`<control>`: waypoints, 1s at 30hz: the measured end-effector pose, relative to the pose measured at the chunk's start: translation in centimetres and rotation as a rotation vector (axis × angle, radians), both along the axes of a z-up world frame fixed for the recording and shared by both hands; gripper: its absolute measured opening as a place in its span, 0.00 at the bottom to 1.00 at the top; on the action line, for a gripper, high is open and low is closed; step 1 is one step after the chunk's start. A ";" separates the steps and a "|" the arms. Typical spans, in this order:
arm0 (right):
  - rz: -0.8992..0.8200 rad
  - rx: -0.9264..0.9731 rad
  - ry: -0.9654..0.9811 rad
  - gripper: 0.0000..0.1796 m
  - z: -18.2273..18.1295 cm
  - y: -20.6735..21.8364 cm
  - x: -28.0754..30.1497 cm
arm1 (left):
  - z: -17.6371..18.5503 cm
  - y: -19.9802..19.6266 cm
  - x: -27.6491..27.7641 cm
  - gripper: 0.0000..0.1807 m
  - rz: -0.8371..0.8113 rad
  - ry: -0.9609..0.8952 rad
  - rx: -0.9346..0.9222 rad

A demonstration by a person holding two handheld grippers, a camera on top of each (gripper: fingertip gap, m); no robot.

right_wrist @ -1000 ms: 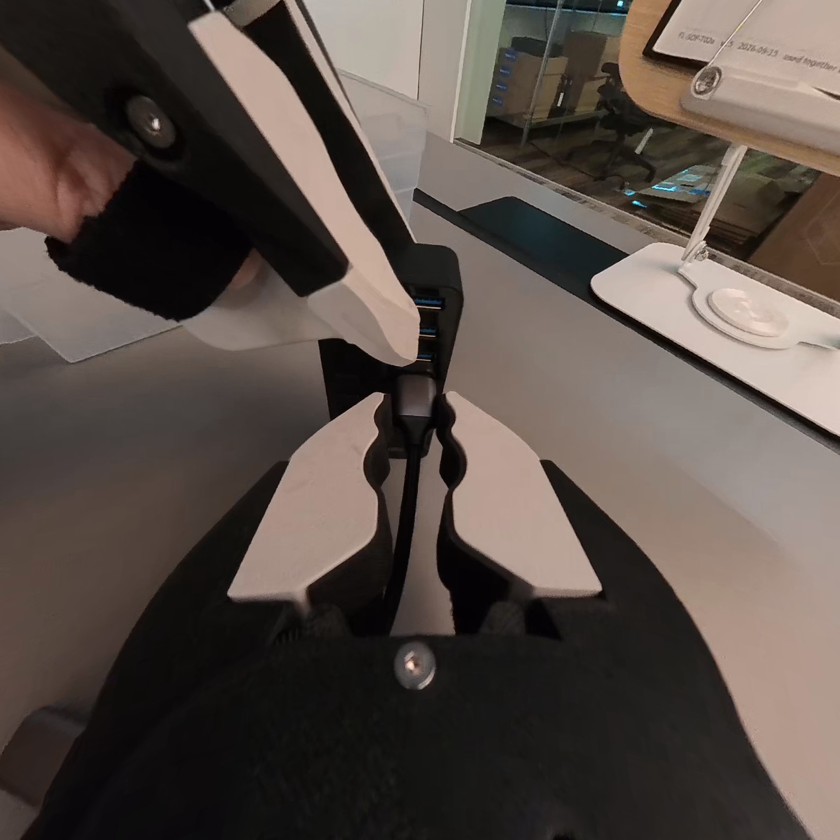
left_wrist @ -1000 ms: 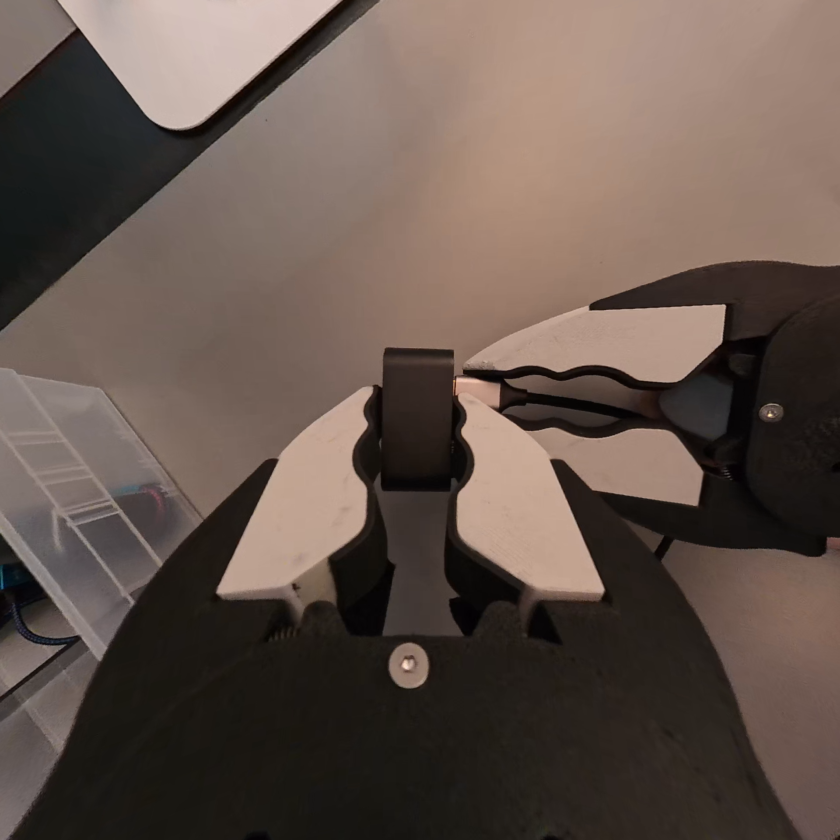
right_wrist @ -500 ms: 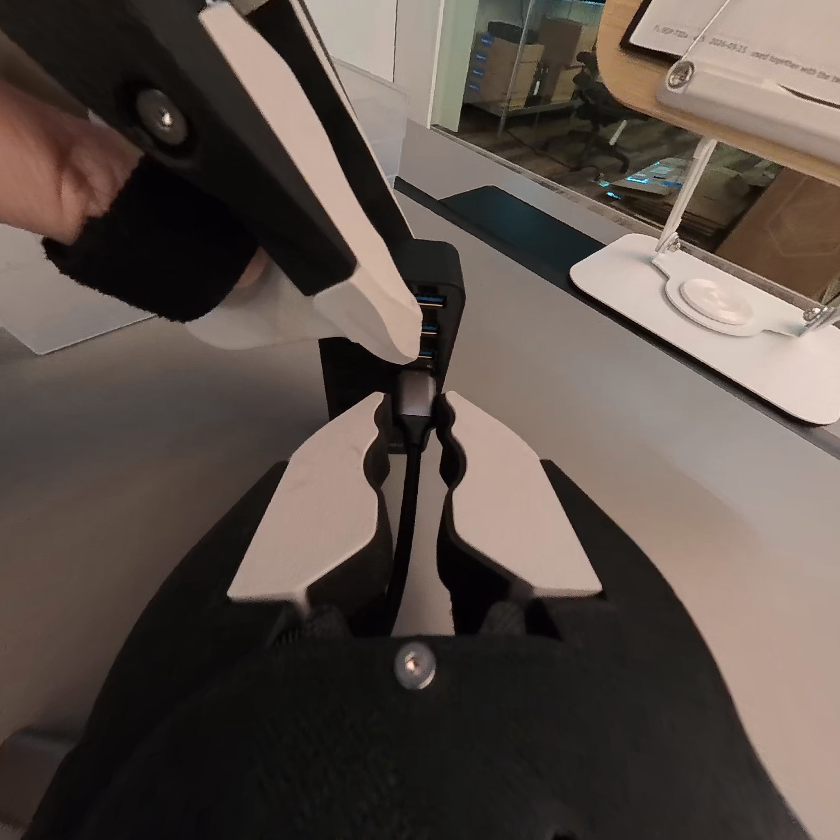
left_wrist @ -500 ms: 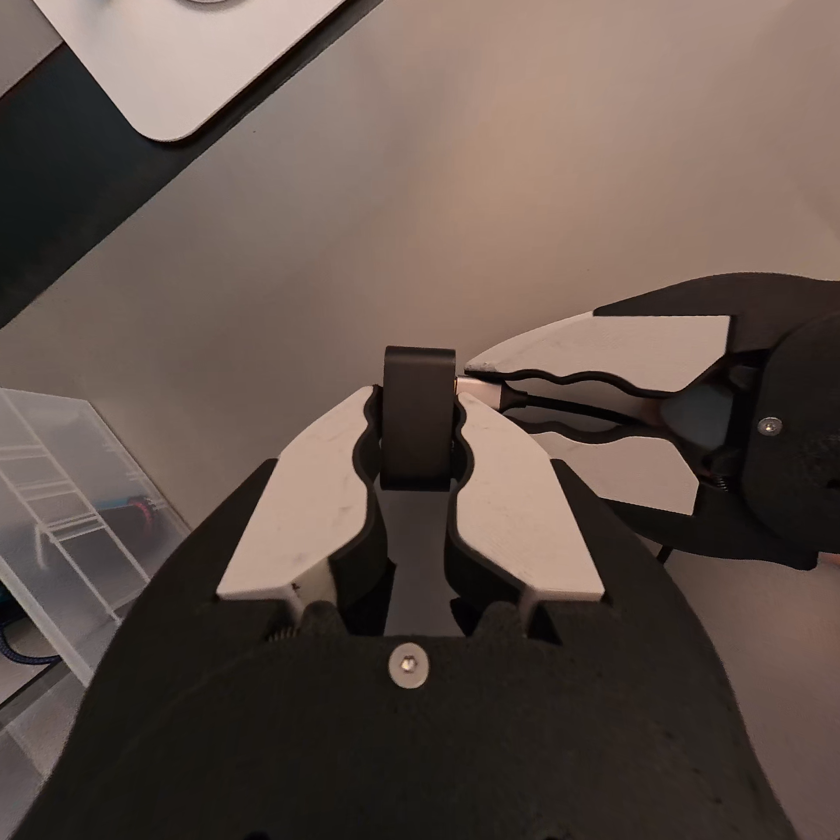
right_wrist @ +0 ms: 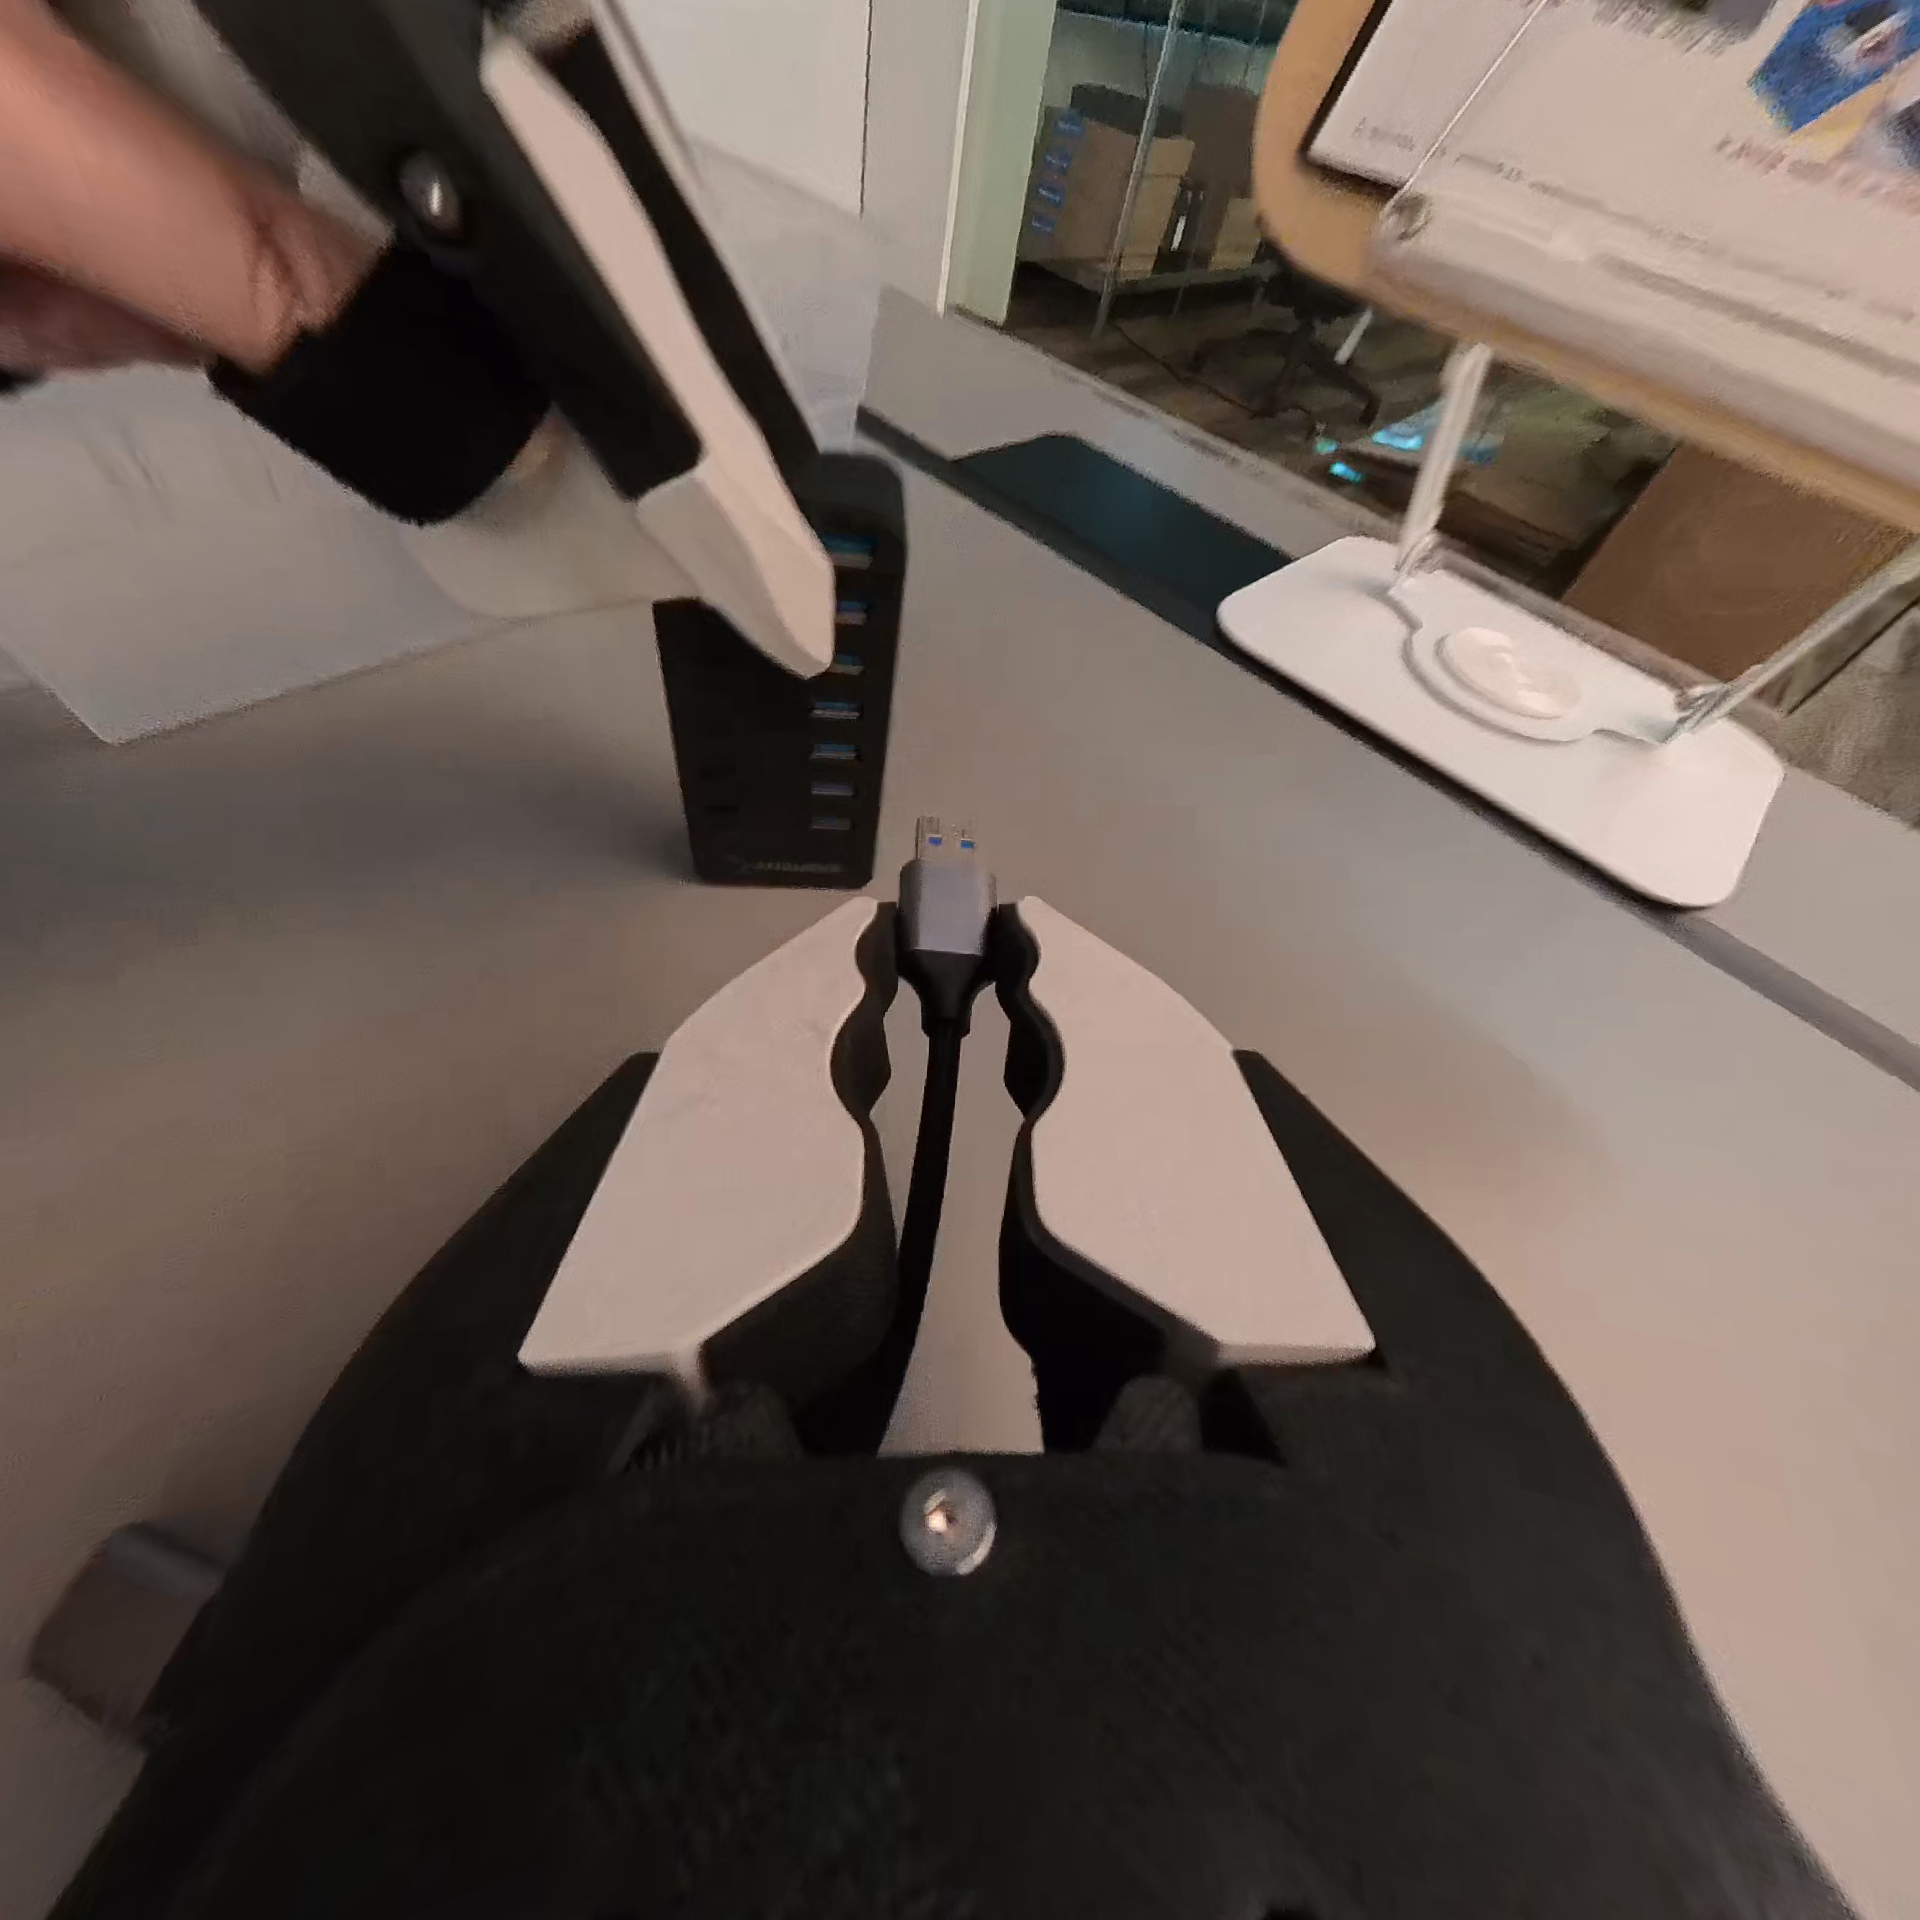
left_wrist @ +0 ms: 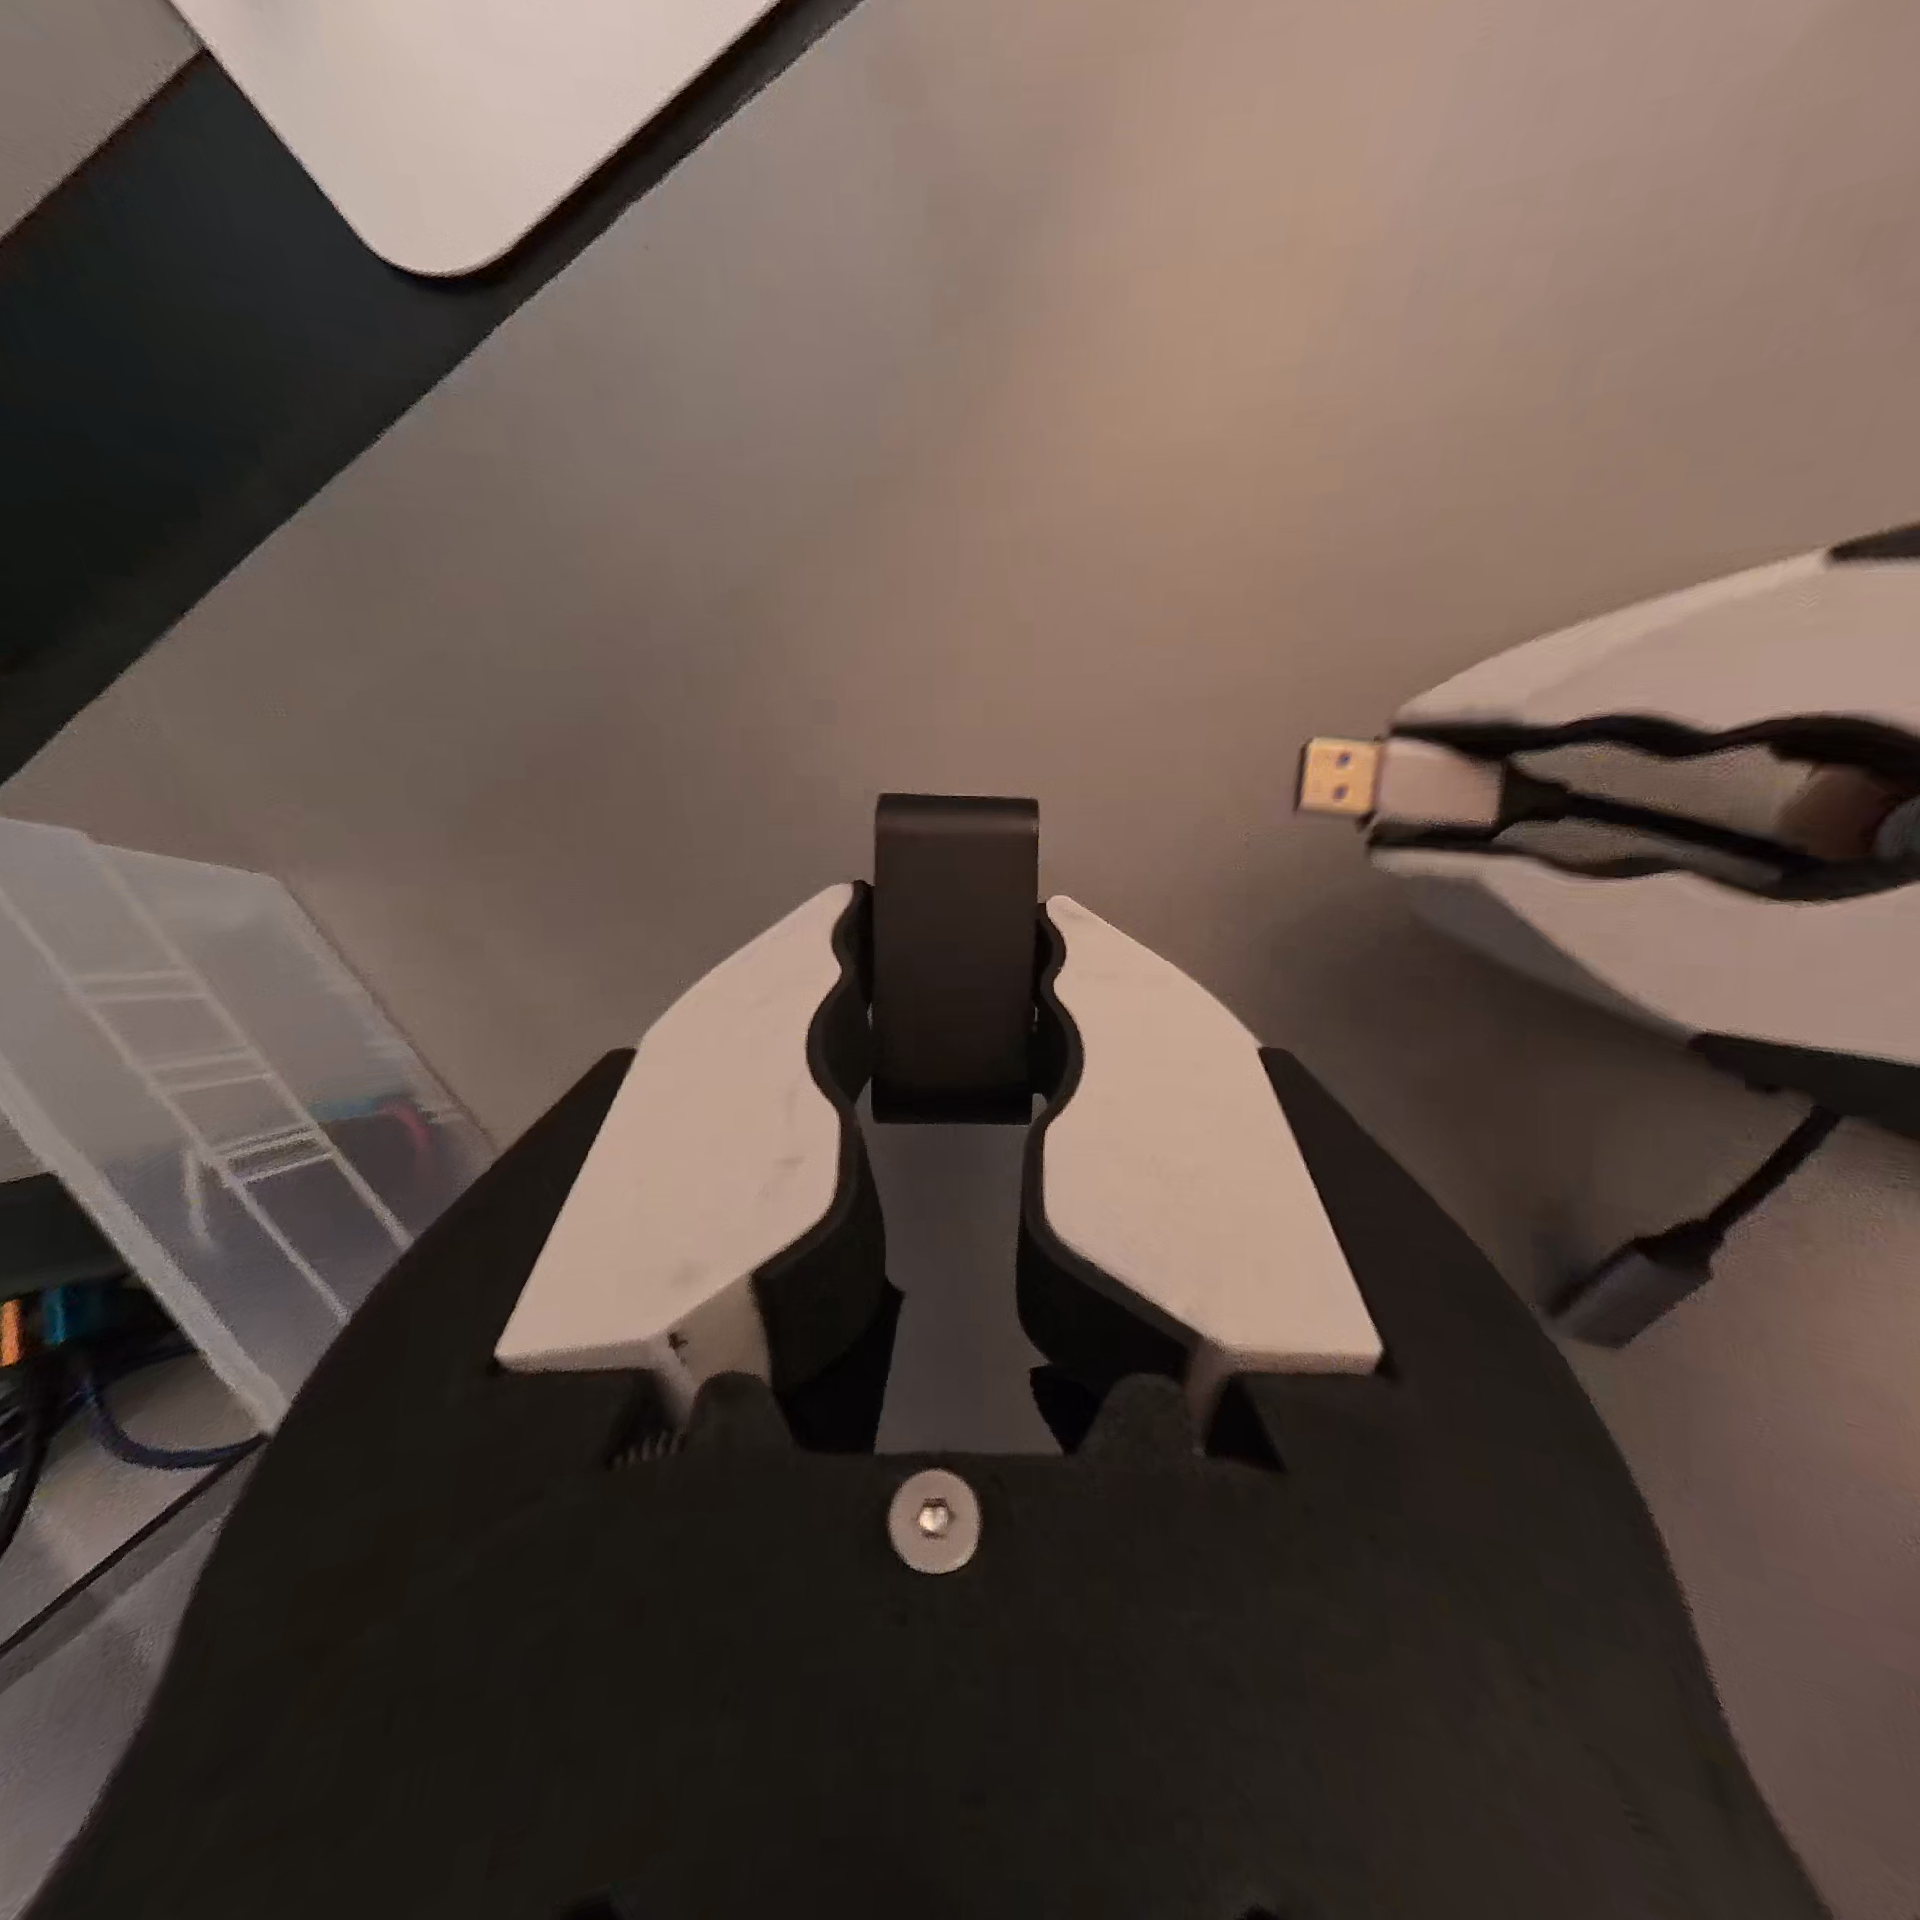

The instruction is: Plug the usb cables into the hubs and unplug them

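Observation:
My left gripper (left_wrist: 954, 914) is shut on the top of a black upright USB hub (left_wrist: 954, 935) that stands on the grey table. In the right wrist view the hub (right_wrist: 774, 769) shows a column of several blue ports, with the left gripper (right_wrist: 800, 613) clamped on its upper part. My right gripper (right_wrist: 945, 909) is shut on a grey USB plug (right_wrist: 943, 899) with a black cable; the plug's metal tip is free, a short way from the hub's lower ports. In the left wrist view the plug (left_wrist: 1382, 784) and right gripper (left_wrist: 1387, 784) sit to the hub's right.
A clear plastic box (left_wrist: 177, 1049) with cables stands at the left. A white stand base (right_wrist: 1496, 717) sits at the far right; it also shows in the left wrist view (left_wrist: 457, 114). A second grey connector (left_wrist: 1631, 1294) lies on the table under the right gripper. A person's hand (right_wrist: 135, 239) holds the left gripper. Spacing between my two grippers at the tips: around 8 cm.
The right gripper has pulled the USB plug out of the hub and drawn back to the right. The left gripper still holds the hub in place.

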State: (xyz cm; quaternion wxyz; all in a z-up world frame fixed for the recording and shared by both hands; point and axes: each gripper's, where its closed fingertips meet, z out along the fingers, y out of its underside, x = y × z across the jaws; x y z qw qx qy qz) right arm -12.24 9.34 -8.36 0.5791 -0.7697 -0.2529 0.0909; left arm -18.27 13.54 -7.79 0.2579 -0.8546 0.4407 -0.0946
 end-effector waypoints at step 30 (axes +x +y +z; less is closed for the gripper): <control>-0.195 -0.161 -0.270 0.11 3.4 -15.6 42.7 | -0.1 -0.5 1.5 0.15 -0.087 -0.108 -0.086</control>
